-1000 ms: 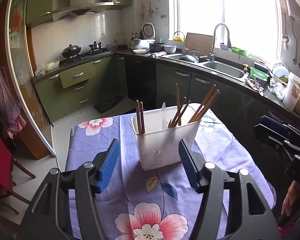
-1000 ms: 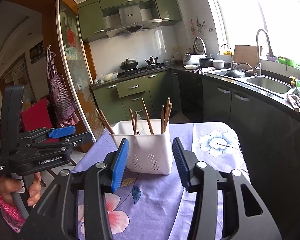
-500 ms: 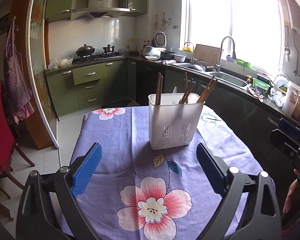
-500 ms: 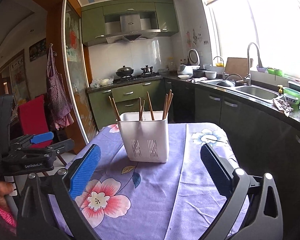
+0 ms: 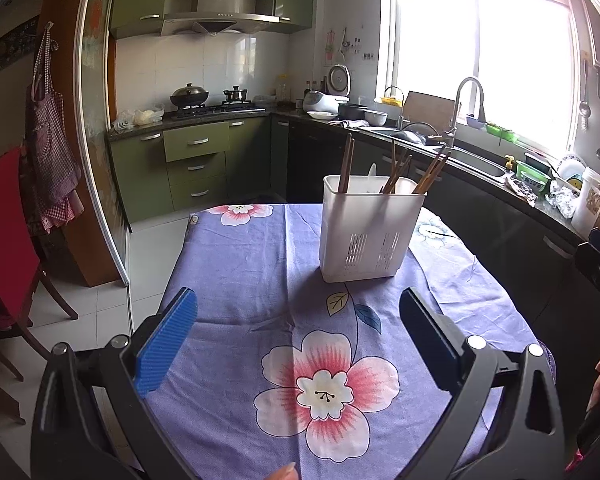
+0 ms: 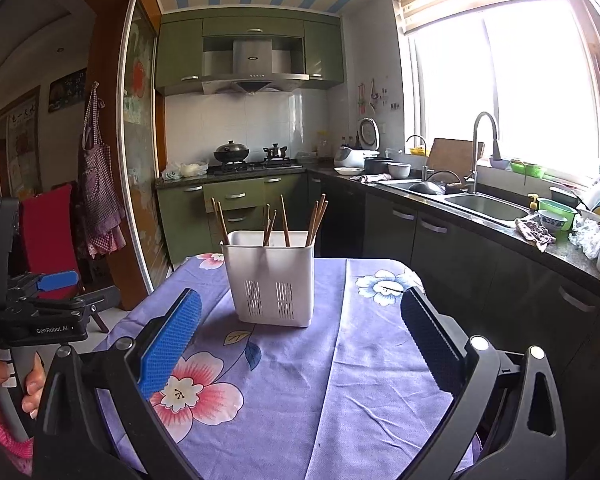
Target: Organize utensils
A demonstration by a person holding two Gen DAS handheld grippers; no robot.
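White utensil holder [image 5: 370, 236] with chopsticks [image 5: 396, 168] stands upright mid-worktop [image 5: 240, 264], apart from both tools. Left tool [image 5: 298, 332] opening, nothing between; right tool [image 6: 300, 334] spread, empty. Task looks complete; withdraw level, avoid clipping the holder.

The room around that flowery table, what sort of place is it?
A home kitchen, most likely. A gas stove with pots sits under a range hood, a sink with a tall tap runs below the window, and a white holder of chopsticks stands on the table.
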